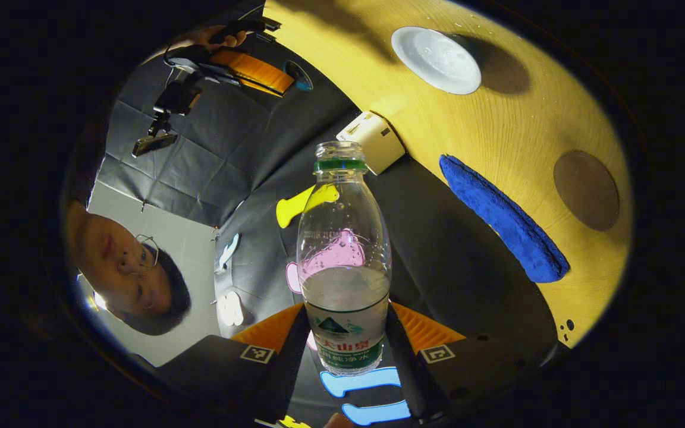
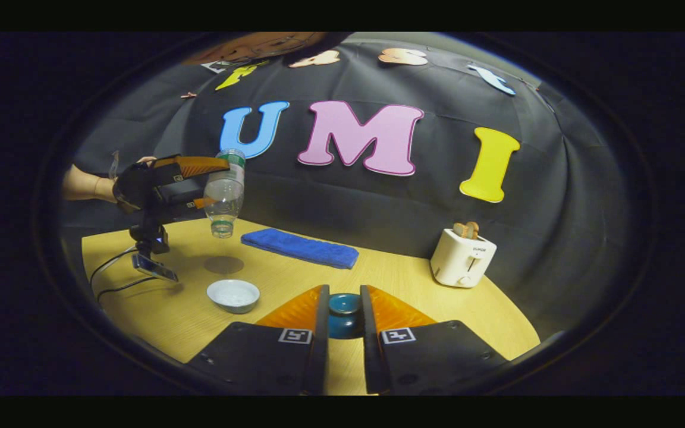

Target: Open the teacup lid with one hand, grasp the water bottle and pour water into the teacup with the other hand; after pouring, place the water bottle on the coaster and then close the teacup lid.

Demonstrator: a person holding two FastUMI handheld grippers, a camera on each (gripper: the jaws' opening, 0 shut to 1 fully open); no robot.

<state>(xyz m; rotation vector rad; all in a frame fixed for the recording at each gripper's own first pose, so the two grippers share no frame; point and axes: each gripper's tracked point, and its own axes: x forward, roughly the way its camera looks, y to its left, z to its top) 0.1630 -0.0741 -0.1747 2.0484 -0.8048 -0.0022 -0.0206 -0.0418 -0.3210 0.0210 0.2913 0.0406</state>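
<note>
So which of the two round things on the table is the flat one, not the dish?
The dark brown coaster, lying flush on the wood beyond the white teacup, which has a raised rim.

You've got one water bottle [image 2: 224,193], one white teacup [image 2: 233,295] just beside one coaster [image 2: 223,264], one blue cloth [image 2: 299,248] behind the teacup, one toaster [image 2: 462,257] well right of it, one blue lid [image 2: 343,315], two grippers.
</note>
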